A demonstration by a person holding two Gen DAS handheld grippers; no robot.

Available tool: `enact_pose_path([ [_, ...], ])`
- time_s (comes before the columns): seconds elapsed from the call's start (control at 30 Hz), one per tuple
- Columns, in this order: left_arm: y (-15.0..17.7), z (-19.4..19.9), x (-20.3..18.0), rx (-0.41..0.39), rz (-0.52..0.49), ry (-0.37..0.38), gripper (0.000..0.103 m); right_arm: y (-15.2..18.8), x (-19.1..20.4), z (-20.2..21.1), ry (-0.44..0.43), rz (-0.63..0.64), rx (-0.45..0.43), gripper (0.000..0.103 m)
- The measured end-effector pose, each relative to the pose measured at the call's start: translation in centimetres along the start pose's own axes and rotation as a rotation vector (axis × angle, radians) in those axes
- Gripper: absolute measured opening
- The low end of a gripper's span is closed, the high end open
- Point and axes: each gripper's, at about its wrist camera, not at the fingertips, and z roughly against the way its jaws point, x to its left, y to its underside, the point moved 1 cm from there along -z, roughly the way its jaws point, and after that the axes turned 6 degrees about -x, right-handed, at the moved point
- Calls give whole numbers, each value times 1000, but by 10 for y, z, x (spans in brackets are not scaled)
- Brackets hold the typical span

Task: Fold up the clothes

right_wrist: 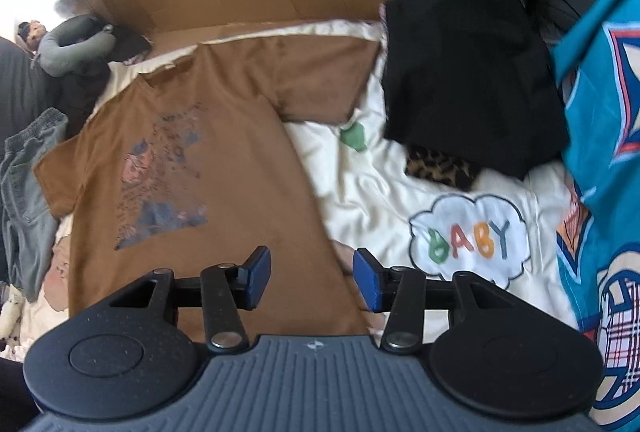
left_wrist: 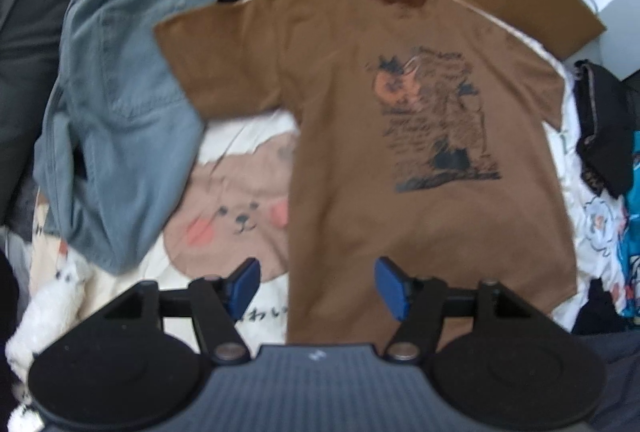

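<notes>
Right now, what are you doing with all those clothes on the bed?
Folding laundry. A brown T-shirt lies spread flat, print up, on the cartoon blanket. Both the left gripper and the right gripper hang open above its bottom edge, holding nothing. Blue jeans wait beside it, unfolded.

Bedroom: cartoon bedspread [right_wrist: 360, 172], strewn clothes [left_wrist: 116, 120]

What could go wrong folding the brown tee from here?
1. The blue jeans lie against the brown tee's sleeve; folding that sleeve in may snag or drag them.
2. The black garment crowds the other sleeve.
3. Both the left hand-held gripper and right hand-held gripper are open, holding nothing; regrasping could pinch the printed blanket too.
</notes>
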Motion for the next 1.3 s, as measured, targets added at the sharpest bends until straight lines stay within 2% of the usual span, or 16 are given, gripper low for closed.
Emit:
enact_pose_path([
  [0.17,-21,8,-23,-22,-53,14,71,-12,22,14,-30,59,-40,54],
  [0.33,-39,11,-45,-35,-103,9,72,-19,30,17,-40,60,-81,56],
  [0.5,-67,10,-60,-41,-115,21,73,-25,23,9,-40,-17,-93,56],
  [0.7,-98,1,-77,-63,-124,-11,74,-35,18,-6,-37,-64,-137,57],
  [0.8,-114,-2,-89,-86,-117,7,74,-41,16,-14,-52,-99,-164,60],
  [1.17,-178,-41,-136,-131,-112,17,74,-48,11,-49,-109,-141,-216,62],
  [1.3,-195,-62,-157,-148,-104,65,74,-50,5,-65,-99,-164,-223,62],
])
